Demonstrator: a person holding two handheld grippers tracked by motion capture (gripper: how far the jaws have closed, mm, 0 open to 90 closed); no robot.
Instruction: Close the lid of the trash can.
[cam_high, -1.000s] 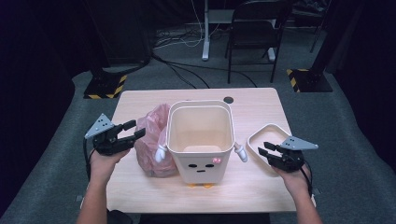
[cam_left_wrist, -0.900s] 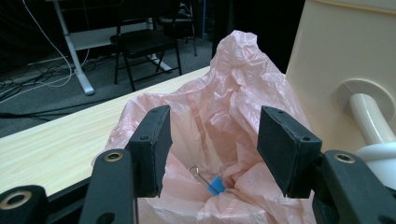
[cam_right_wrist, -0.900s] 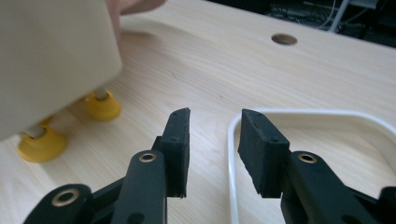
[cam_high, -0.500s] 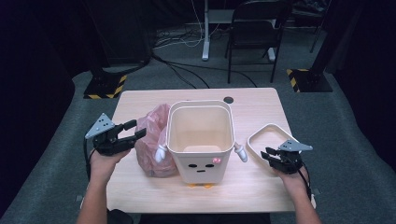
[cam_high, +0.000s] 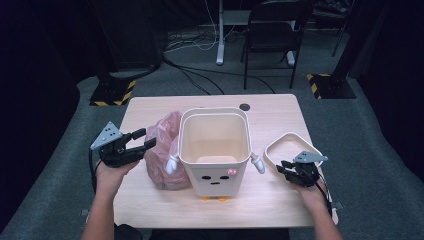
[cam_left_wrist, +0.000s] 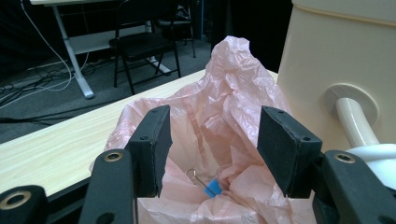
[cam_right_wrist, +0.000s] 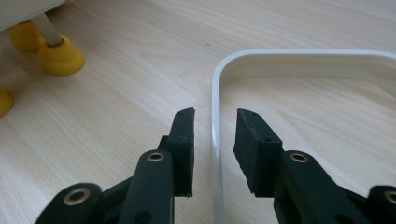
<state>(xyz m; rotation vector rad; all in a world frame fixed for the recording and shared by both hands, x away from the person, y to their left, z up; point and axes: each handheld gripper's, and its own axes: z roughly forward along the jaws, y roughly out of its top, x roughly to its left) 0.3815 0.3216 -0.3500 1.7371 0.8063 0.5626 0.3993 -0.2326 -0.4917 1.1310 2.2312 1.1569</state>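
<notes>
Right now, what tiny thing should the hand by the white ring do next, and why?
Probably close the right gripper a little more. Its jaws have just been closing and stand either side of the white ring, which lies flat on the table, with small gaps still showing. Pinching the edge would likely let the hand lift the ring.

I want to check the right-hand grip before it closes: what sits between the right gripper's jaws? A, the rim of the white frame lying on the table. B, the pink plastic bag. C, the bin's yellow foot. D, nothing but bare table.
A: in the right gripper view the right gripper straddles the white frame's rim, pads not yet pressing it.
</notes>
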